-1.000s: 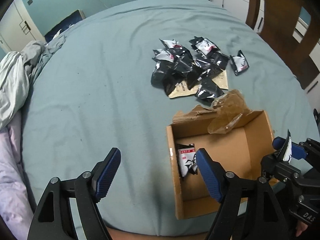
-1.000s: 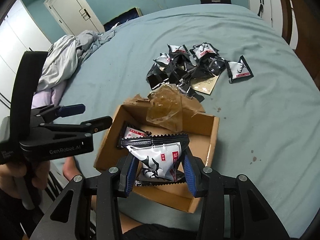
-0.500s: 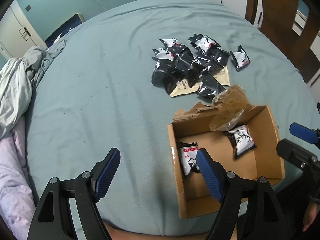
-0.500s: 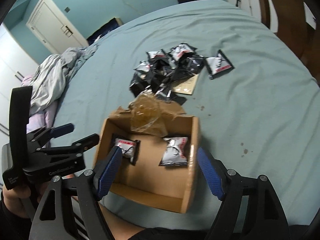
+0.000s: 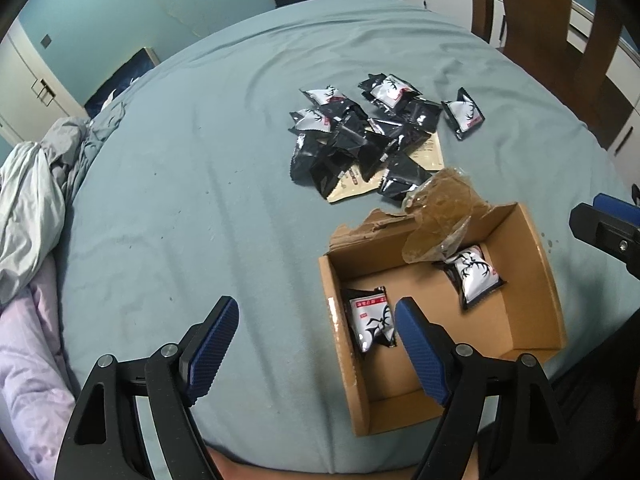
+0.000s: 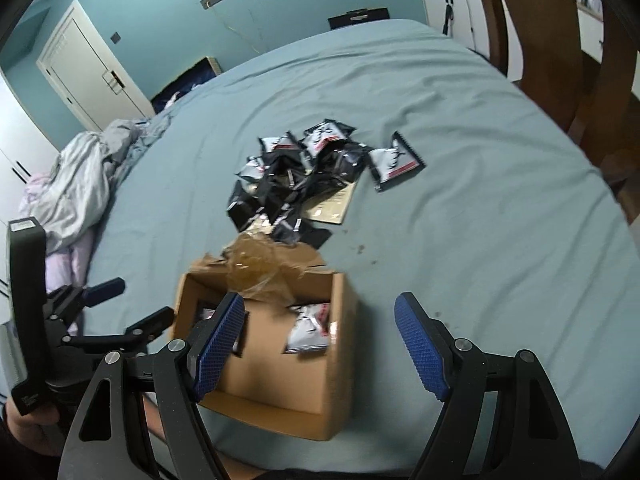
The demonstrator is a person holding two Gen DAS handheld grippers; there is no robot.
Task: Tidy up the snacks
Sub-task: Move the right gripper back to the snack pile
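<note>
An open cardboard box lies on the teal bed and holds two black-and-white snack packets, one near its left wall and one at its far right. The box also shows in the right wrist view with a packet inside. A pile of several snack packets lies beyond the box; it also shows in the right wrist view. My left gripper is open and empty above the box's left edge. My right gripper is open and empty above the box's right side.
Crumpled brown plastic sticks up from the box's far wall. One packet lies apart to the right of the pile. Rumpled bedding lies at the left. A wooden chair stands at the far right.
My right gripper opened and let go of the snack packet, which now lies in the box's right side. The right gripper then pulled back and to the right.
</note>
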